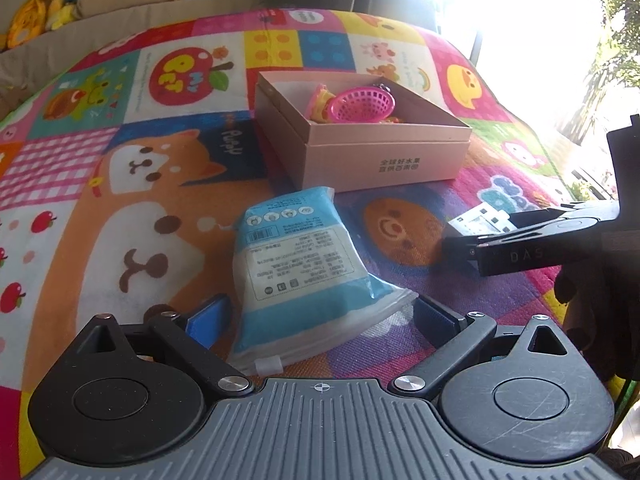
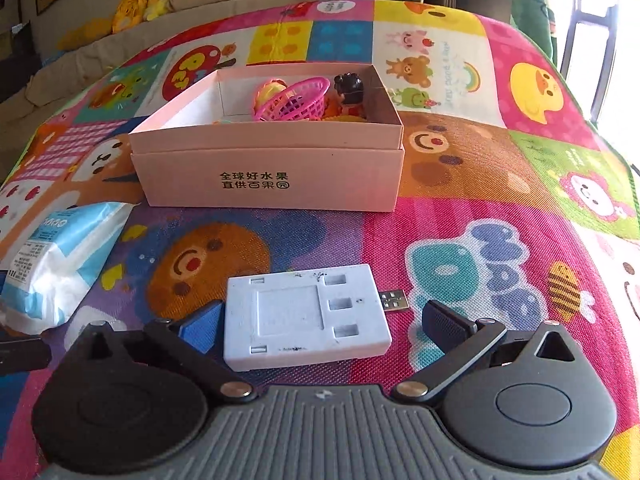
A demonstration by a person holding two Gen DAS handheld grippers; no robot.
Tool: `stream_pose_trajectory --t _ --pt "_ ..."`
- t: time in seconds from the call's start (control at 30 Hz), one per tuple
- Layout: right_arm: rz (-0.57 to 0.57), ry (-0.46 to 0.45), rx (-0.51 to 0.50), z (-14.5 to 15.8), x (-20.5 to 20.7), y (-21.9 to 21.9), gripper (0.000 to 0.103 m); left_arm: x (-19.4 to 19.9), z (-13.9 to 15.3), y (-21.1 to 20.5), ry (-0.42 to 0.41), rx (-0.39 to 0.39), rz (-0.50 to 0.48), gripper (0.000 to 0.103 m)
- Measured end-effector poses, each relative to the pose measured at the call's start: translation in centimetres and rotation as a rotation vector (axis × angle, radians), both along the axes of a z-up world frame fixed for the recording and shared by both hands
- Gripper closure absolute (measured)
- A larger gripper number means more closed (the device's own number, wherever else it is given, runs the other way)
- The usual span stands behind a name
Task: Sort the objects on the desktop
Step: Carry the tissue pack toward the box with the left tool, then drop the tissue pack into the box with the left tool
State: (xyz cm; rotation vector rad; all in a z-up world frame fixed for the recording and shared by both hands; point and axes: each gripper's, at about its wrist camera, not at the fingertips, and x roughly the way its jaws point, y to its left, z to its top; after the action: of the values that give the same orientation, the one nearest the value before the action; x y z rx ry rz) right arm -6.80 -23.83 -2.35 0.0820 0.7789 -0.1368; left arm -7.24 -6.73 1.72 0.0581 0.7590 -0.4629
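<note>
Spreading my left gripper (image 1: 320, 312) around the blue packet (image 1: 308, 268), I am straddling the white hub (image 2: 306, 314) with my right gripper (image 2: 324, 320), also spread.

Lighting: your left wrist view has hard daylight from the window (image 1: 520, 8) at upper right, blown to white, with haze washing the mat (image 1: 120, 160) near it. Your right wrist view is evenly lit and colours hold. Shadows: soft, short, beside the box (image 2: 268, 172). Distortion: fisheye bends the edges. Focus: far plush toys (image 2: 136, 4) soft.
</note>
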Motion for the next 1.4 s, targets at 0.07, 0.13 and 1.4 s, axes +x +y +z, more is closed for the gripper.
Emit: stream_pose_trajectory --t 0.07,0.13,1.4 --pt "0.039 0.028 -0.002 0.2 0.3 0.7 0.005 0.7 0.0 -0.6 -0.001 0.020 0.017 0.002" --pt "0.101 0.055 0.003 0.8 0.4 1.7 0.011 1.5 0.0 -1.3 -0.005 0.053 0.041 0.002" --pt "0.441 0.108 -0.254 9.7 -0.3 8.5 0.012 12.1 11.8 -7.4 -0.196 -0.056 0.055 0.033"
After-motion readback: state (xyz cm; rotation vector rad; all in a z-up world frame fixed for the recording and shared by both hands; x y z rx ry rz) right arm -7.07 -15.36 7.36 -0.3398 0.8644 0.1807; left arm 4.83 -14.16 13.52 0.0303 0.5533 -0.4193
